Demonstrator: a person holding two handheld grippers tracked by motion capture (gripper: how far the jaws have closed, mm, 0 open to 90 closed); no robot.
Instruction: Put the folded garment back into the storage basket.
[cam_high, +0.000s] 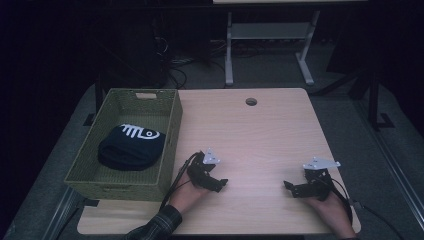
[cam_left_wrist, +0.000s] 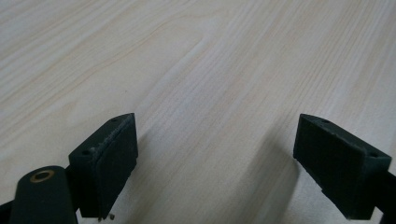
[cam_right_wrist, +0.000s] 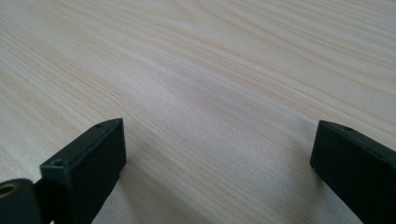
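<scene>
left gripper: jaws spread, empty, low over bare wooden table | right gripper: jaws spread, empty, near front edge | folded navy cloth: inside woven green basket, table's left | progress: apparently finished, nothing left loose

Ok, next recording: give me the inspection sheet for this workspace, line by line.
Surface: light wood table, bare in the middle, round hole near the far edge.
Job's things: dark folded cloth with a white print lies inside the green woven basket at the table's left edge.
Clutter: nothing seen.
Grippers: left gripper and right gripper both open, empty, low over the table.
Cables: one trails from each gripper toward the person.
Surroundings: dark room, white table frame behind.
</scene>
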